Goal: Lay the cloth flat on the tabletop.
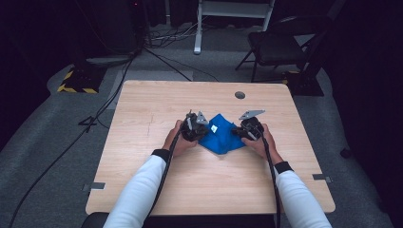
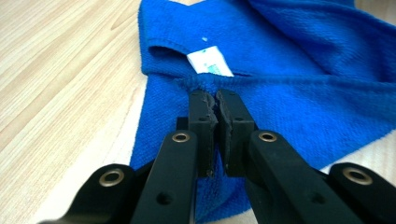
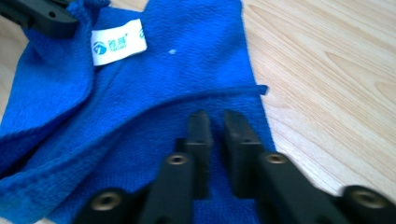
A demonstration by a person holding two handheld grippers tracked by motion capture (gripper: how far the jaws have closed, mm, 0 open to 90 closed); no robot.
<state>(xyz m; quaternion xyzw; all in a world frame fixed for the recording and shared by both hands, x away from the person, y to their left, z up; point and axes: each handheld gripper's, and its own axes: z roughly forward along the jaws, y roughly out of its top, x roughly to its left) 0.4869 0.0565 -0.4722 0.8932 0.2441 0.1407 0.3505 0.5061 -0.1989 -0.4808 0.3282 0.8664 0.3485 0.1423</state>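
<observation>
Left gripper (image 1: 193, 128) at the left edge of the blue cloth (image 1: 221, 135), jaws pinched together on a ridge of fabric beside the white label (image 2: 209, 60); cloth crumpled mid-table (image 1: 142, 109); right gripper (image 1: 248, 129) on its right edge, jaws nearly together, cloth beneath, hold unclear.

Blue cloth (image 2: 299, 88) nappy terry, matt, with smooth white label (image 2: 209, 61); desk (image 1: 157, 102) pale matt wood-grain; claw (image 2: 215, 100) matt black plastic.
</observation>
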